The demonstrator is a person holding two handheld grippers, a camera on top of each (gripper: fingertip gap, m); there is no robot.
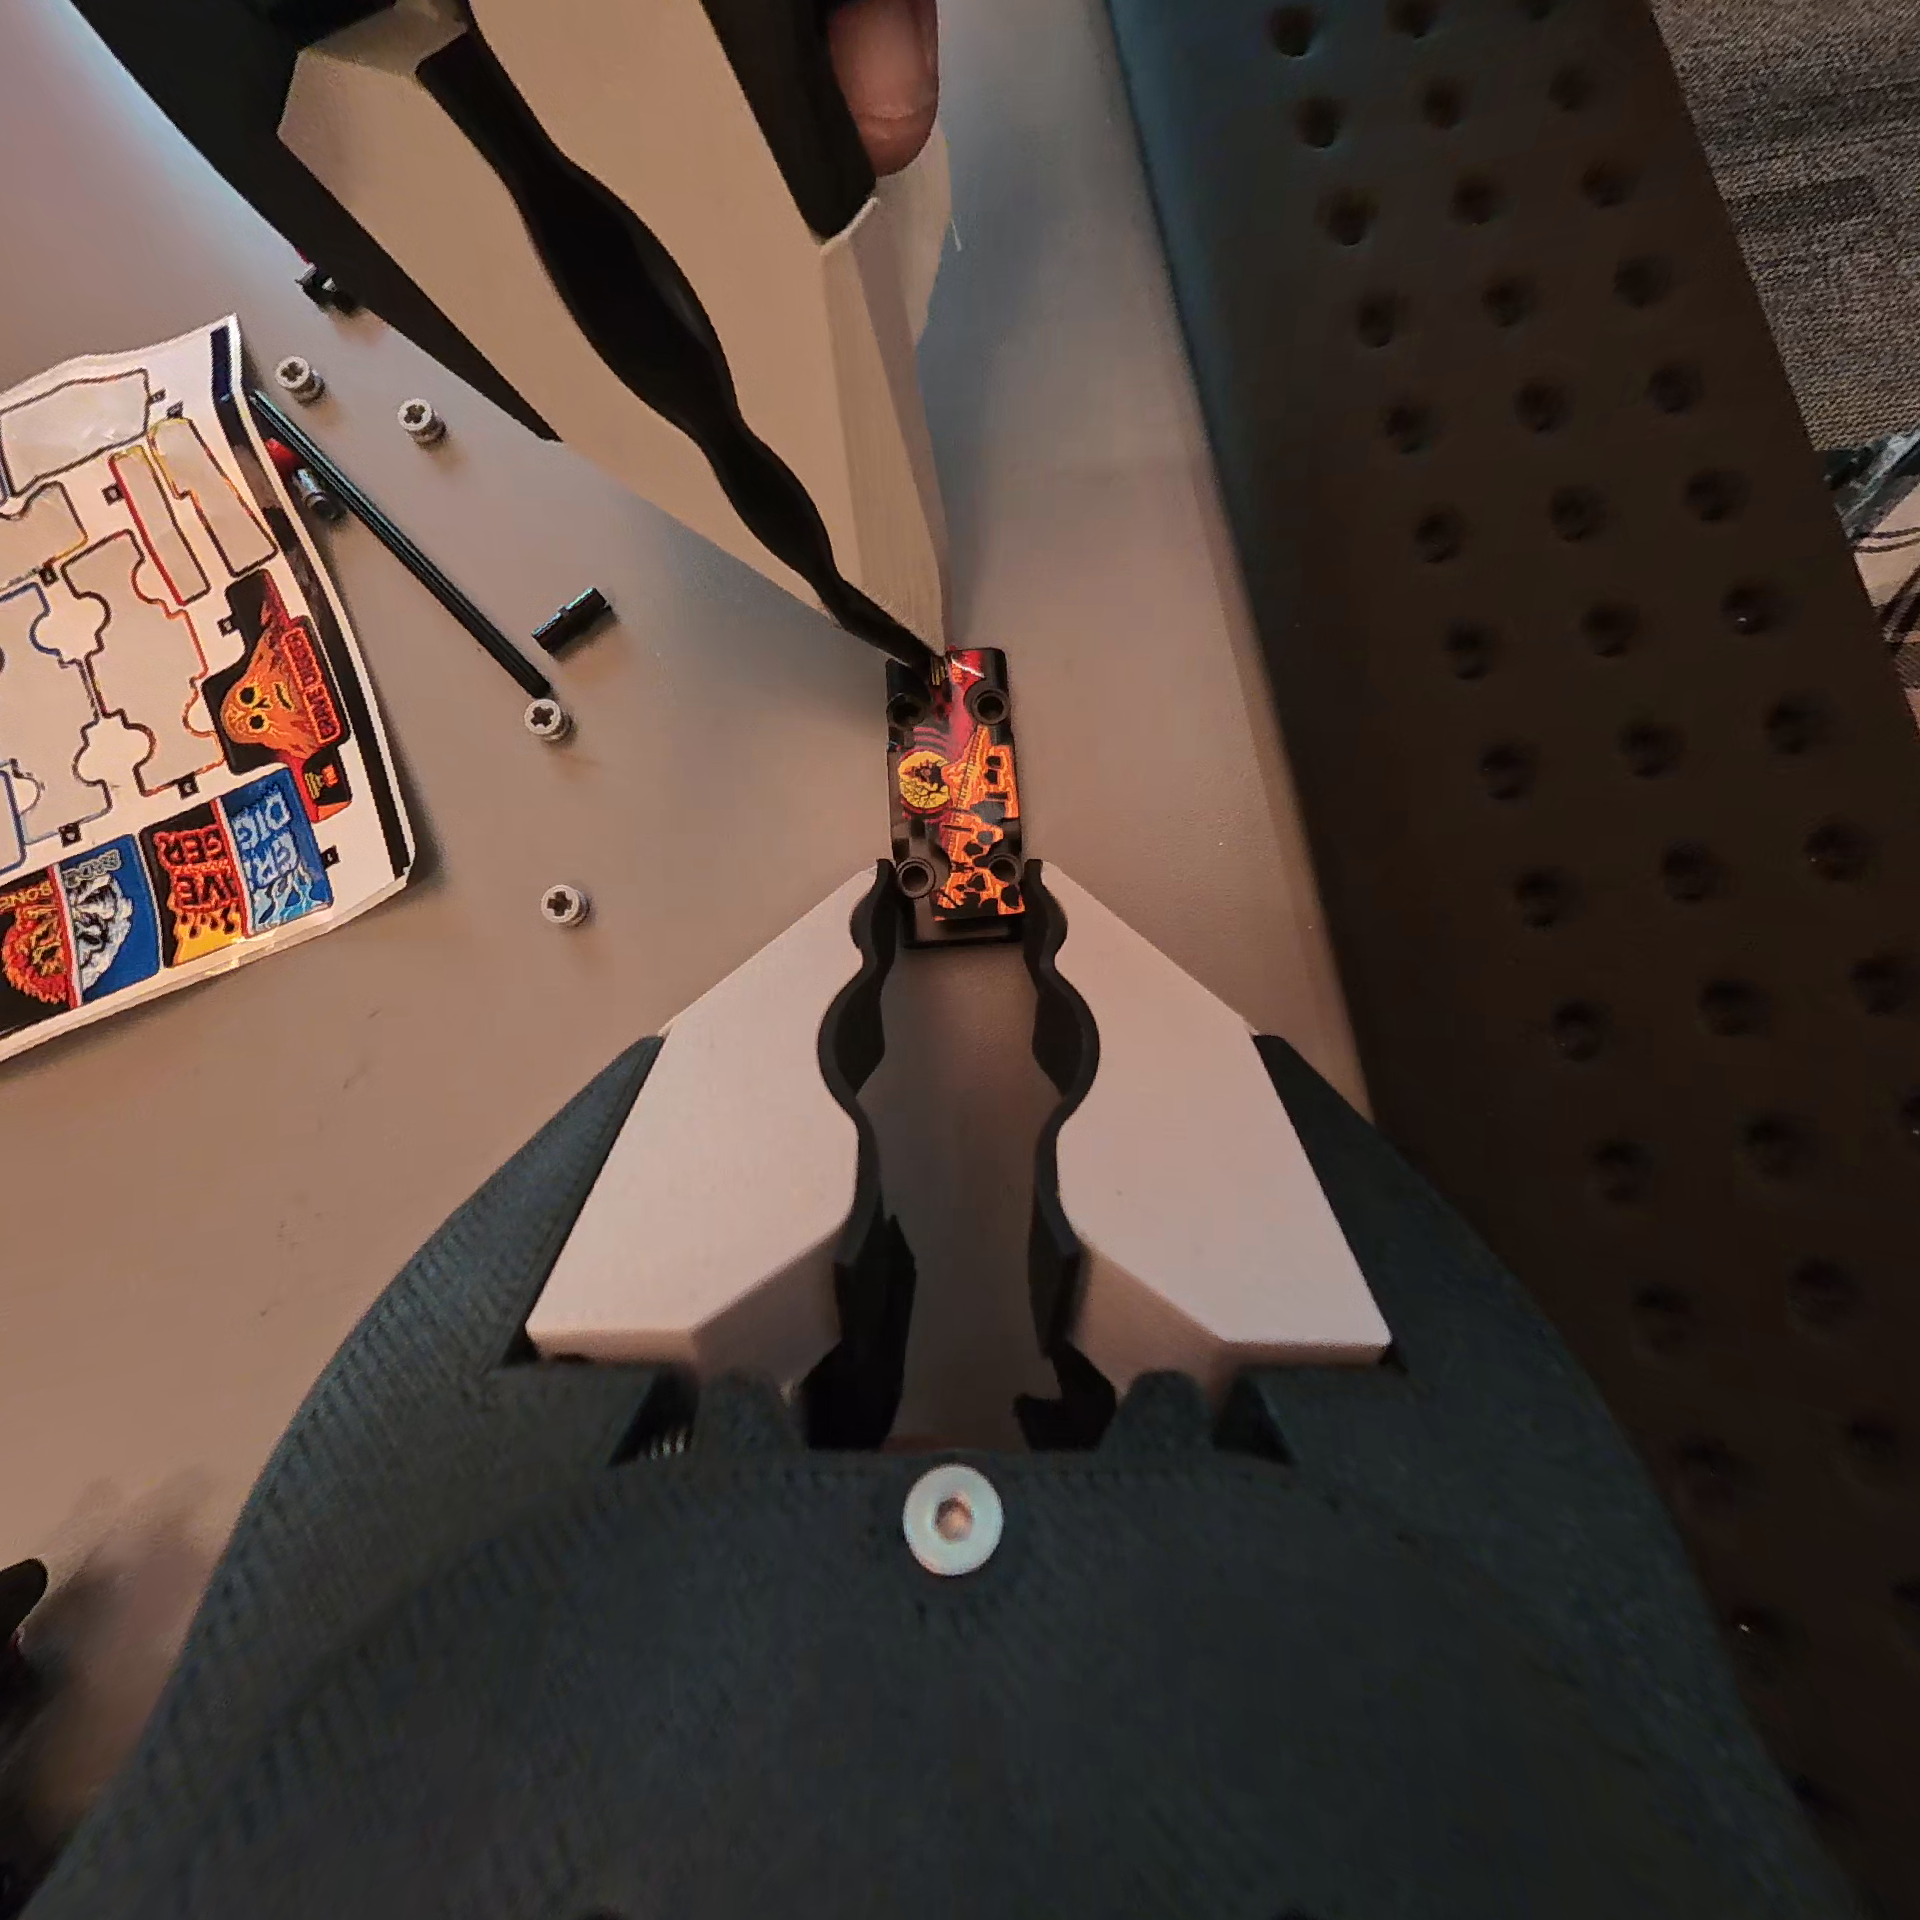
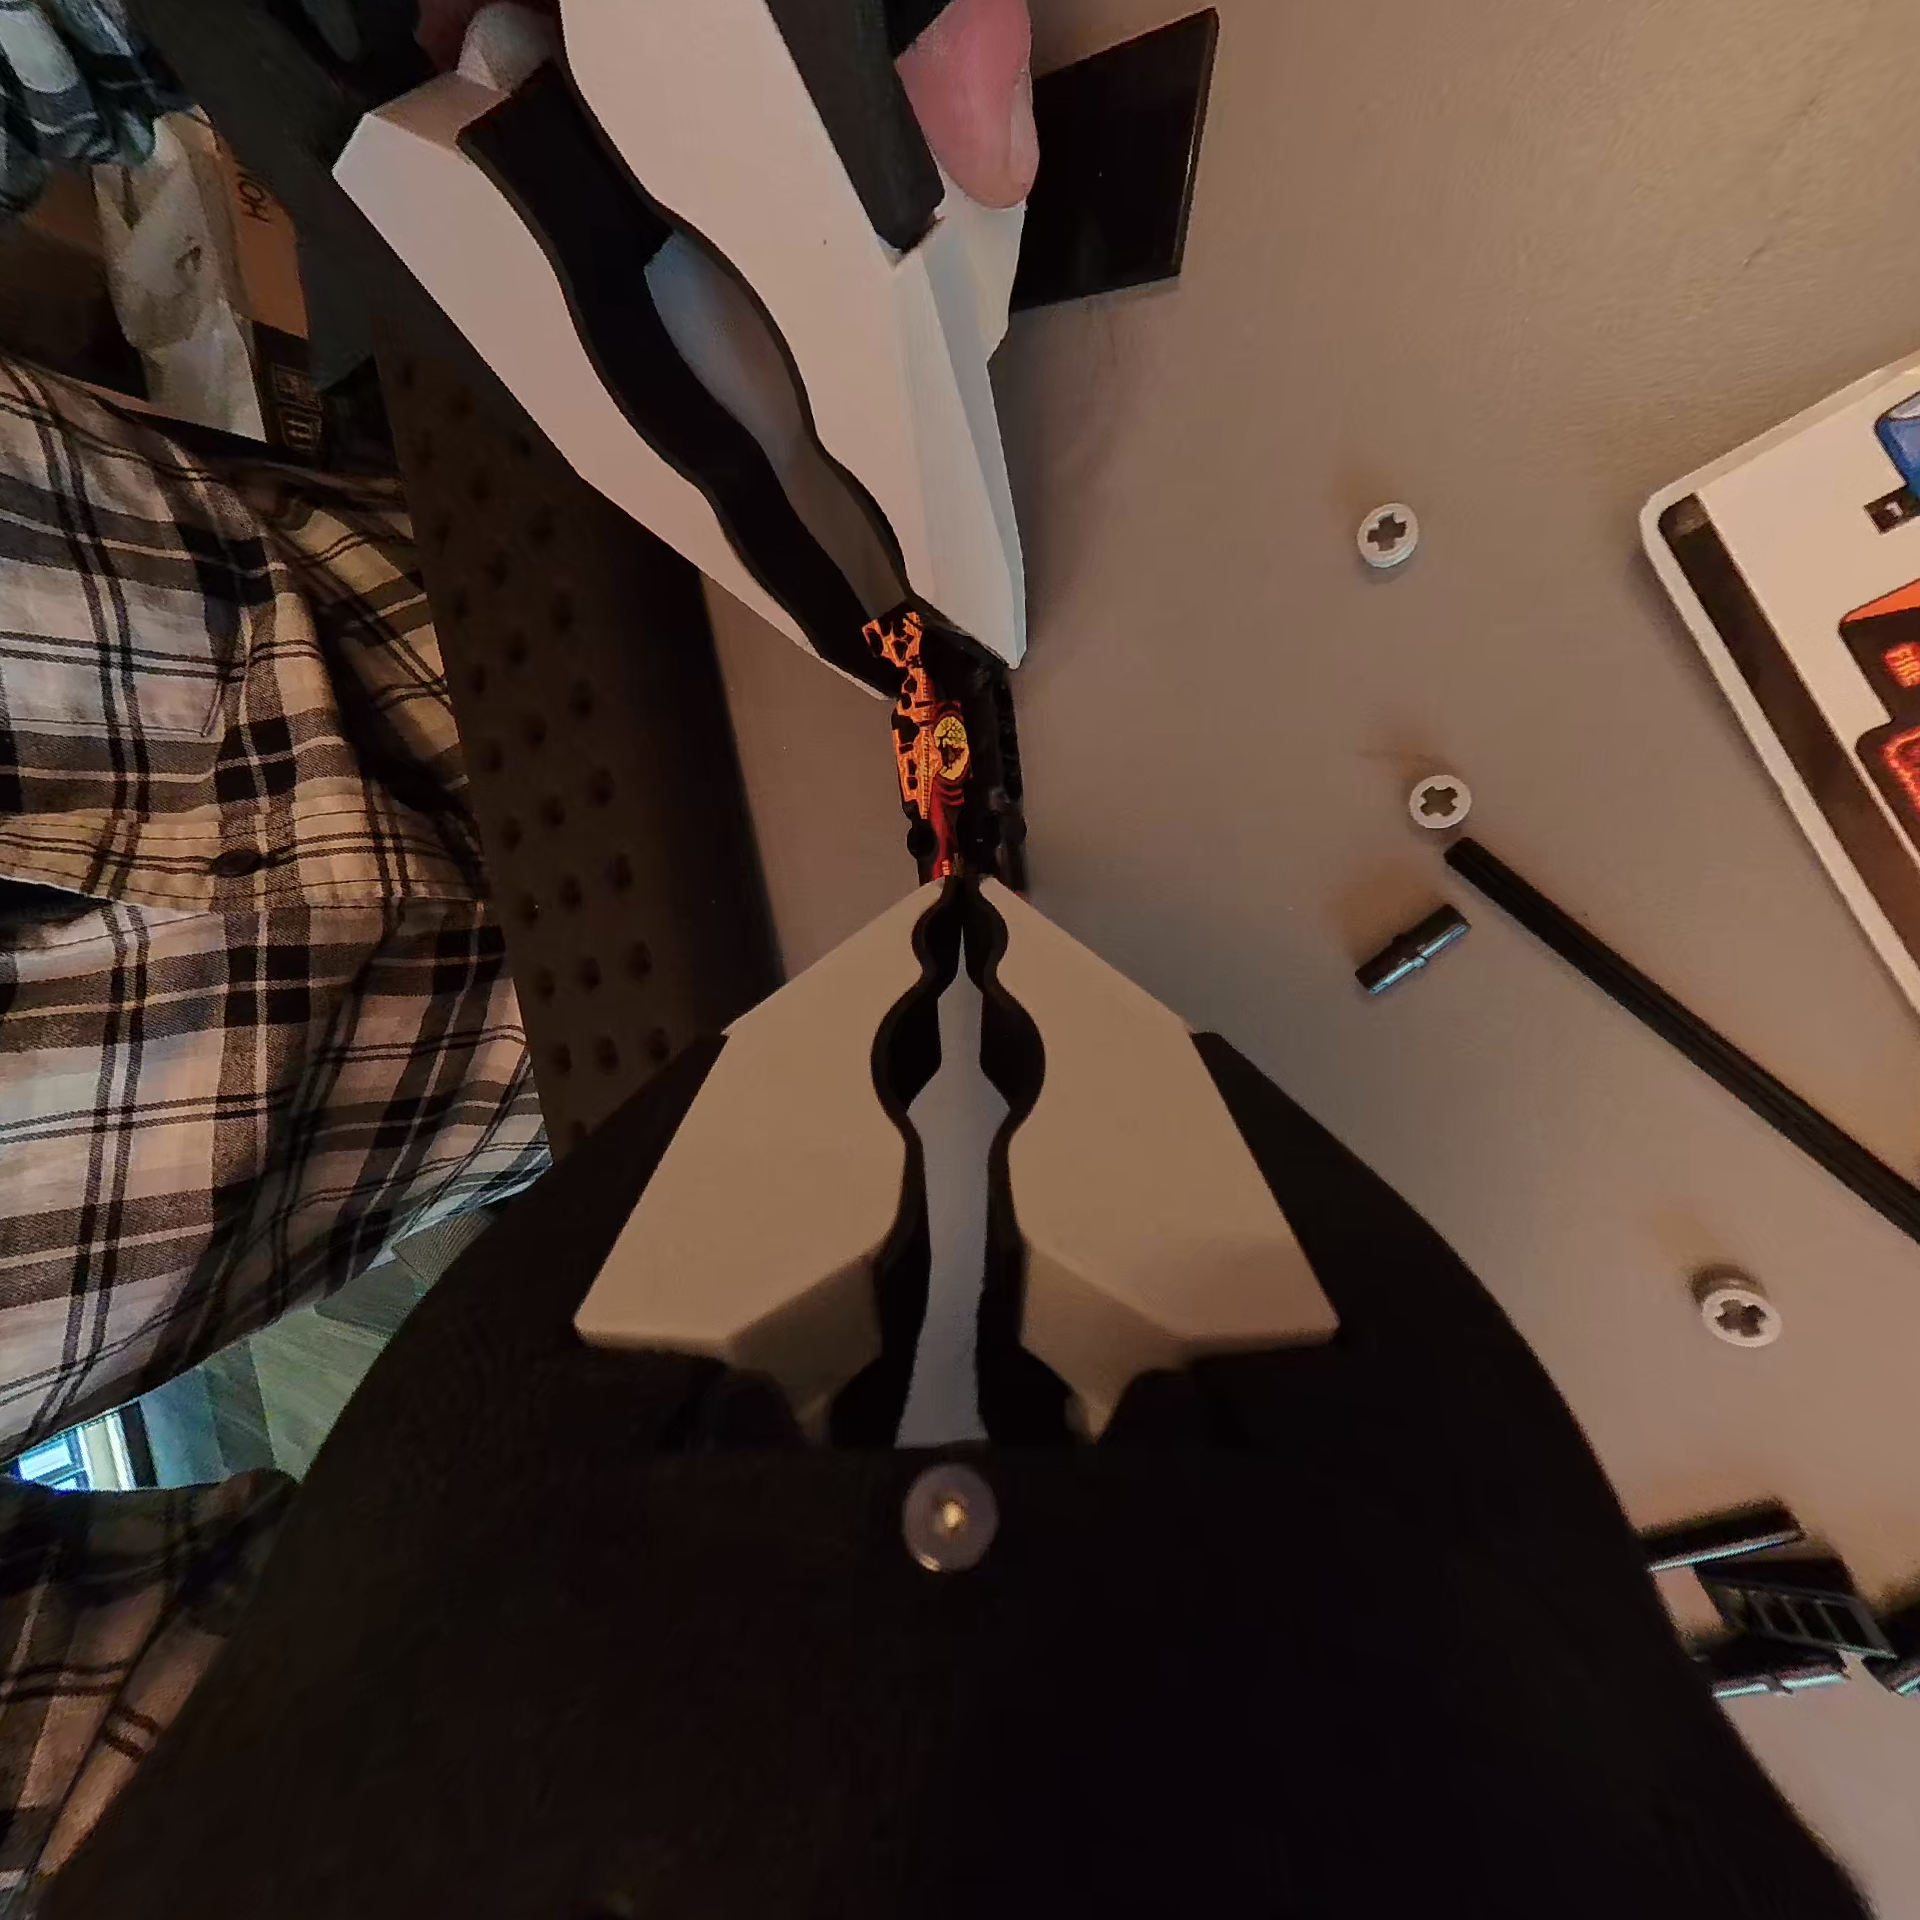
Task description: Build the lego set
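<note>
A small black lego panel (image 1: pixel 954 800) carries an orange and red flame sticker and is held above the grey table (image 1: pixel 665 1039). My left gripper (image 1: pixel 961 902) is shut on its near end. My right gripper (image 1: pixel 927 663) comes in from the top and is pinched shut on the panel's far corner. In the right wrist view the panel (image 2: pixel 935 748) shows edge-on. My right gripper (image 2: pixel 961 902) is shut on its lower end there, and the left gripper (image 2: pixel 914 639) grips its upper end. A person's fingertip shows on each far gripper.
A sticker sheet (image 1: pixel 177 665) lies at the left, also in the right wrist view (image 2: pixel 1808 727). A black axle (image 1: pixel 405 540), a black pin (image 1: pixel 569 620) and several grey bushes (image 1: pixel 548 719) lie on the table. A dark perforated chair (image 1: pixel 1558 727) stands beside the table. A plaid-shirted person (image 2: pixel 208 831) is close. My right fingertips sit around 4 cm from my left ones.
</note>
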